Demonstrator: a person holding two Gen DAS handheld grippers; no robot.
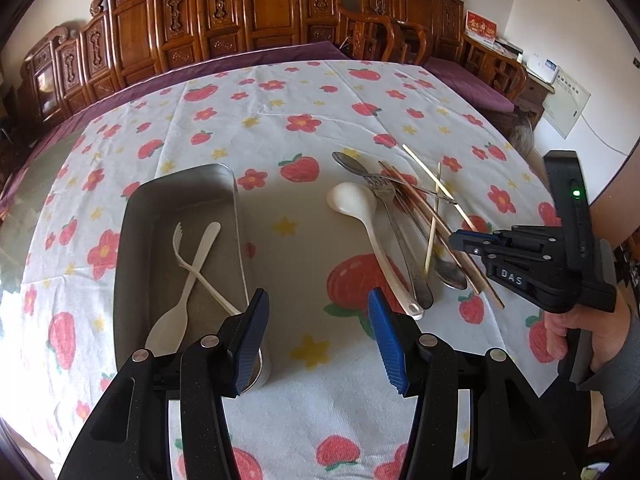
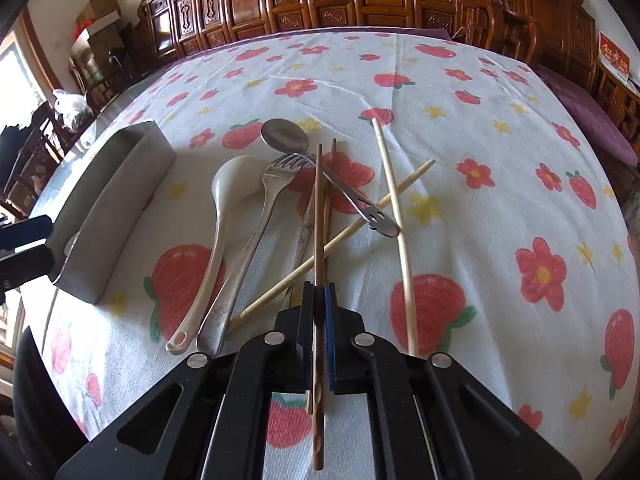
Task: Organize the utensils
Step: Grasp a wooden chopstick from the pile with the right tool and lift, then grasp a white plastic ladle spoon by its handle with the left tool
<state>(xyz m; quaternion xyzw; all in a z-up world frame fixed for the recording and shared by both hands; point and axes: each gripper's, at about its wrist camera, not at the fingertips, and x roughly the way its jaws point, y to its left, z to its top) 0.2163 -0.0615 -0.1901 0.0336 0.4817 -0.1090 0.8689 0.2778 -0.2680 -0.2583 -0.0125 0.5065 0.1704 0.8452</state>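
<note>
A metal tray (image 1: 136, 216) on the left holds a white plastic fork (image 1: 176, 240) and a white plastic knife (image 1: 202, 256), crossed. A pile of utensils lies to its right: a white spoon (image 1: 372, 232), a metal fork (image 2: 256, 232), a metal spoon (image 2: 284, 136), two pale chopsticks (image 2: 394, 200) and brown chopsticks. My left gripper (image 1: 316, 332) is open and empty over the tray's near right corner. My right gripper (image 2: 319, 292) is shut on a brown chopstick (image 2: 318, 208), whose tip points into the pile. A second brown chopstick (image 2: 328, 196) lies beside it.
The table wears a white cloth with strawberries and flowers (image 1: 280, 120). Carved wooden chairs (image 1: 256, 12) stand along the far edge. The tray's outer wall (image 2: 112, 208) shows at the left in the right wrist view.
</note>
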